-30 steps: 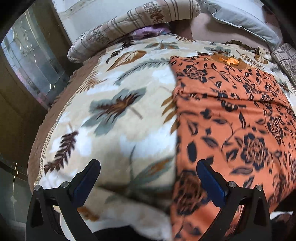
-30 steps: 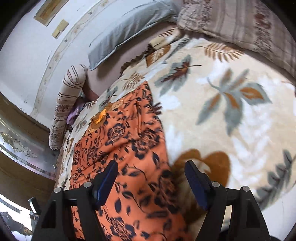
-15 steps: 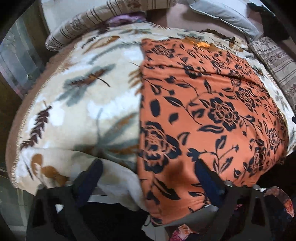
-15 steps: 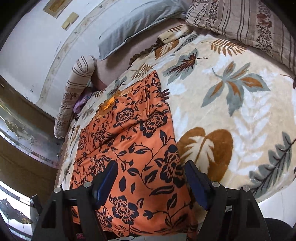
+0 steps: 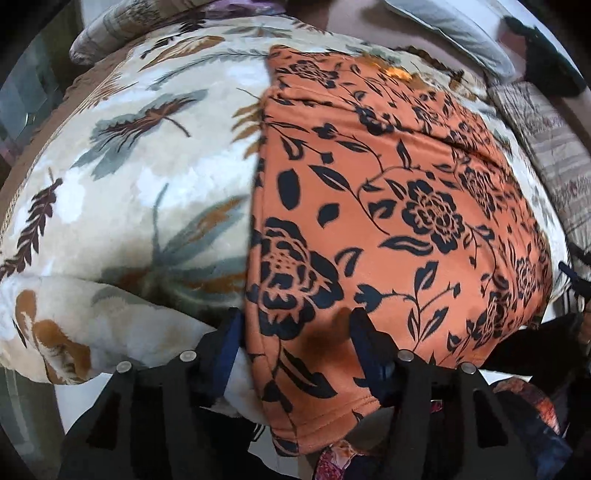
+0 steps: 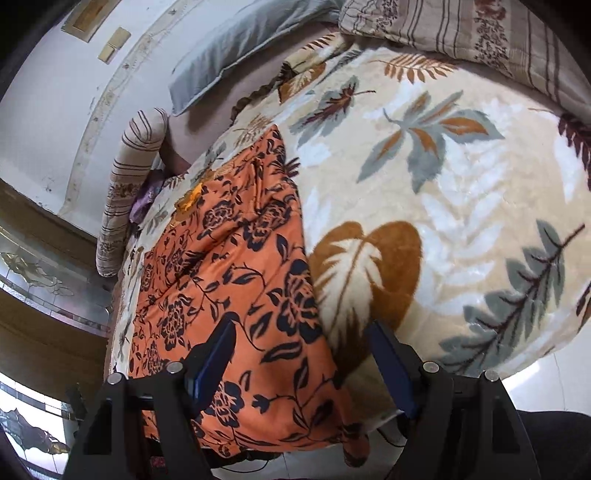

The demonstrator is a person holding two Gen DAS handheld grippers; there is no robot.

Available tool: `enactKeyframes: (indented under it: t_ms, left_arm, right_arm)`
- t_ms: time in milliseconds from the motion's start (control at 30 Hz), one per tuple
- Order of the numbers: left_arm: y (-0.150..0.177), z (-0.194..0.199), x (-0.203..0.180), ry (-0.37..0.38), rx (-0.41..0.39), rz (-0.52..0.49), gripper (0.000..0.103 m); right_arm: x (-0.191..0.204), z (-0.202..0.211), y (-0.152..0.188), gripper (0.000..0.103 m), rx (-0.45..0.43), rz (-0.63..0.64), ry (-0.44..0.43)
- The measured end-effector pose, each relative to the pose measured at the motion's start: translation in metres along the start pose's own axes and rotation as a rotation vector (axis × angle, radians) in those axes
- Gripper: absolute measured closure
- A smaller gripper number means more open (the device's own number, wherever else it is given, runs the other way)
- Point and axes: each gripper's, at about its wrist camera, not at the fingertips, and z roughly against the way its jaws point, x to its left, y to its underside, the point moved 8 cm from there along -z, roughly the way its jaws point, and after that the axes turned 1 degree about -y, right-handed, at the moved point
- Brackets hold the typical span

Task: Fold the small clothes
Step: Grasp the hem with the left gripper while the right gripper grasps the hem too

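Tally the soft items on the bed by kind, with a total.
Orange floral garment: 1
Leaf-print blanket: 1
Grey pillow: 1
Striped patterned pillow or bolster: 2
Purple cloth, partly hidden: 1
Total: 6

Your inventory of surfaces:
- Orange garment [image 5: 399, 206]: soft matt cloth, black floral print, stitched hem at 6 o'clock.
- Blanket [image 6: 461, 206]: plush, fuzzy fleece with faint sheen.
- Striped pillow [image 6: 480, 26] at 1 o'clock: woven matt cotton.
- Your left gripper [image 5: 295, 347] and right gripper [image 6: 301, 360]: matt black plastic, blue rubbery pads, shiny metal bolts.
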Motion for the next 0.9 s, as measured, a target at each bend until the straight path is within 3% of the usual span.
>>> enactKeyframes:
  t_ms: [133,200,233,333,467,567,633,700,733,767,800,900]
  left_arm:
    - [0.003,0.001,-0.01,0.044,0.005,-0.03,0.045]
    - [0.007,0.001,-0.014,0.072,0.018,-0.039,0.063]
    - [0.009,0.0,-0.016,0.088,0.028,-0.044,0.064]
    - [0.014,-0.004,-0.022,0.088,0.048,-0.069,0.064]
    - [0.018,-0.009,-0.031,0.13,0.086,-0.09,0.046]
    - [0.018,-0.01,-0.034,0.135,0.086,-0.101,0.046]
    - [0.018,-0.01,-0.034,0.14,0.084,-0.089,0.053]
    - [0.017,-0.01,-0.033,0.15,0.079,-0.071,0.077]
    - [0.015,-0.01,-0.031,0.154,0.075,-0.06,0.082]
    - [0.015,-0.007,-0.027,0.16,0.073,-0.053,0.091]
    - [0.014,-0.005,-0.027,0.168,0.068,-0.052,0.093]
    - [0.01,0.004,-0.031,0.177,0.042,-0.092,0.094]
  right_arm:
    - [-0.006,0.002,0.007,0.025,0.026,-0.008,0.014]
    - [-0.009,0.002,0.014,0.025,0.053,-0.01,0.021]
    - [-0.01,0.001,0.019,0.025,0.074,-0.013,0.022]
    - [-0.012,-0.002,0.034,0.025,0.126,-0.006,0.046]
    - [-0.013,-0.016,0.058,0.025,0.228,0.011,0.088]
    - [-0.017,-0.033,0.076,0.025,0.304,0.051,0.161]
    - [-0.023,-0.049,0.087,0.025,0.359,0.031,0.193]
    - [-0.024,-0.054,0.09,0.027,0.347,0.004,0.178]
    - [-0.021,-0.056,0.09,0.03,0.334,0.002,0.153]
    - [-0.017,-0.056,0.091,0.046,0.33,0.017,0.13]
    - [-0.011,-0.054,0.092,0.055,0.33,0.045,0.108]
    - [-0.001,-0.045,0.095,0.079,0.333,0.154,0.153]
